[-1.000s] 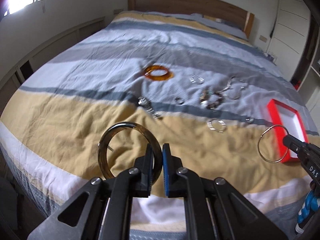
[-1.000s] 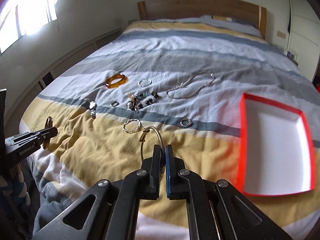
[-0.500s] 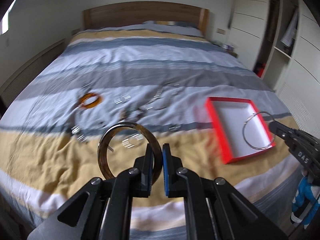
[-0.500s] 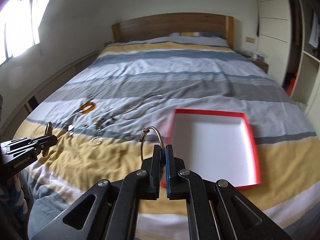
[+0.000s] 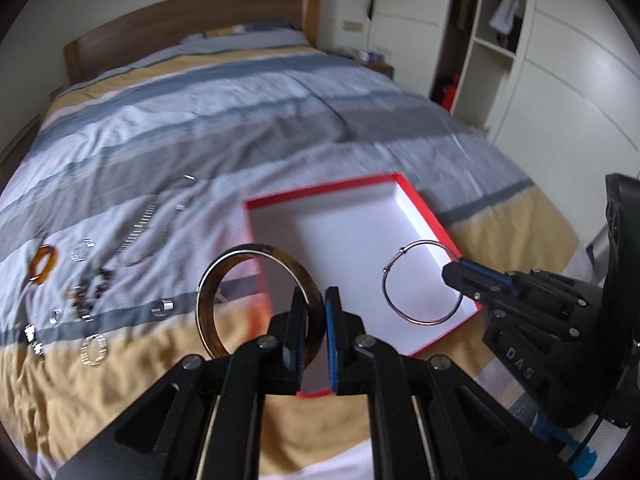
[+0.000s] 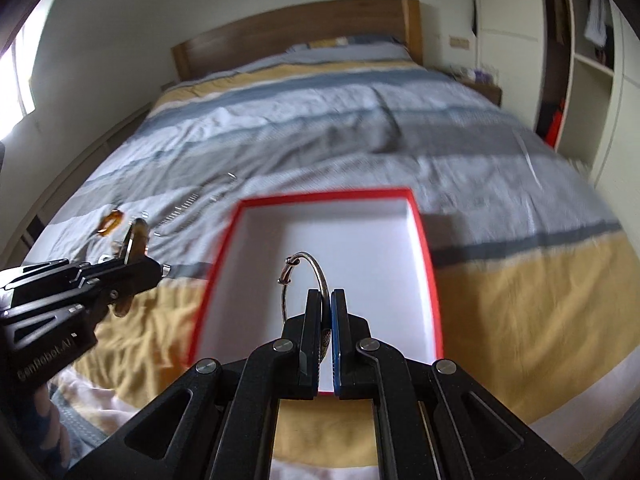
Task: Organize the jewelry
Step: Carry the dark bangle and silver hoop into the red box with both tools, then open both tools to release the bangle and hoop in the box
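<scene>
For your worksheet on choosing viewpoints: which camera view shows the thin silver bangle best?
The left wrist view: the thin silver bangle faces the camera as a full circle, held by the right hand-held gripper over the red box. The right wrist view shows it nearly edge-on, partly hidden between the fingers.

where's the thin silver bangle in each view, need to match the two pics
Left wrist view: the thin silver bangle is right of centre, held by the right gripper in front of the box's white floor.
Right wrist view: the bangle is at centre, seen nearly edge-on, rising from that gripper.
Shared landmark: the red-rimmed box behind it in both.
</scene>
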